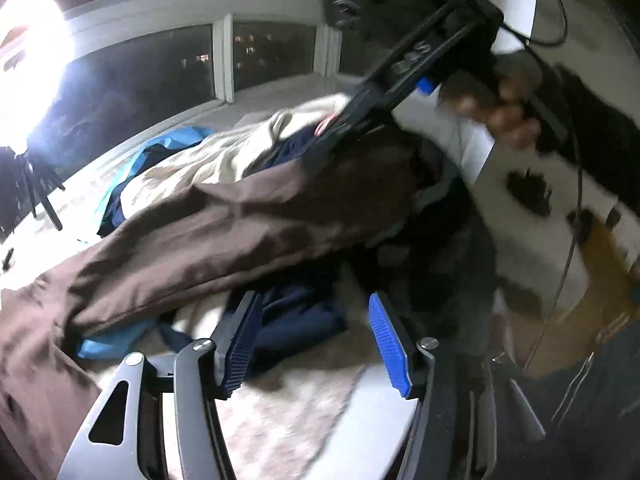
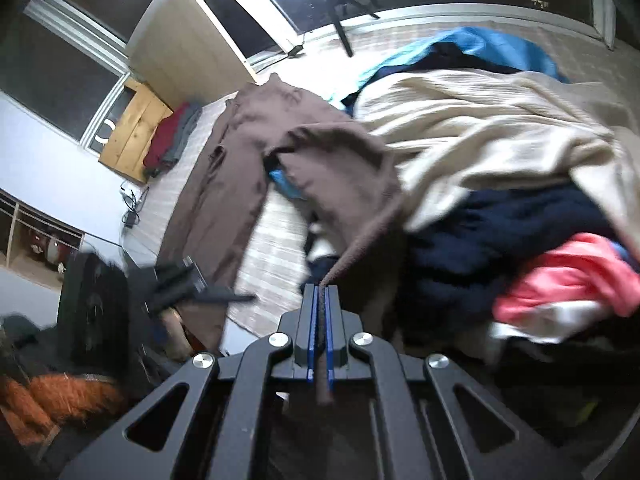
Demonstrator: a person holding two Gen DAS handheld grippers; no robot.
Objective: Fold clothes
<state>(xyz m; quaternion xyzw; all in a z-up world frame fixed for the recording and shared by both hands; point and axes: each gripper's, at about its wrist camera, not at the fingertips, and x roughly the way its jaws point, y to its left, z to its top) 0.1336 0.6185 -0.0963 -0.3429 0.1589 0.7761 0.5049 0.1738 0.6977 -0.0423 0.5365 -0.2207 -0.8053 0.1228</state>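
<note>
A brown garment (image 1: 208, 232) stretches across the bed from lower left to upper right. My right gripper (image 1: 340, 132) holds its far end up, and in the right wrist view that gripper (image 2: 319, 300) is shut on a brown edge of the garment (image 2: 344, 184), which trails off to the left (image 2: 224, 184). My left gripper (image 1: 312, 320) is open below the brown cloth, its blue pads (image 1: 386, 344) apart with nothing between them. Under it lies a pile with a cream knit (image 2: 472, 136), navy cloth (image 2: 500, 240), a blue piece (image 2: 480, 44) and a pink item (image 2: 576, 272).
A pale striped bedcover (image 2: 276, 240) lies beneath everything. Dark windows (image 1: 160, 68) run behind the bed, with a bright lamp (image 1: 32, 40) and a tripod (image 1: 36, 184) at the left. A wooden cabinet (image 2: 136, 136) holds red and grey folded clothes. A person's hand (image 1: 508, 108) grips the right tool.
</note>
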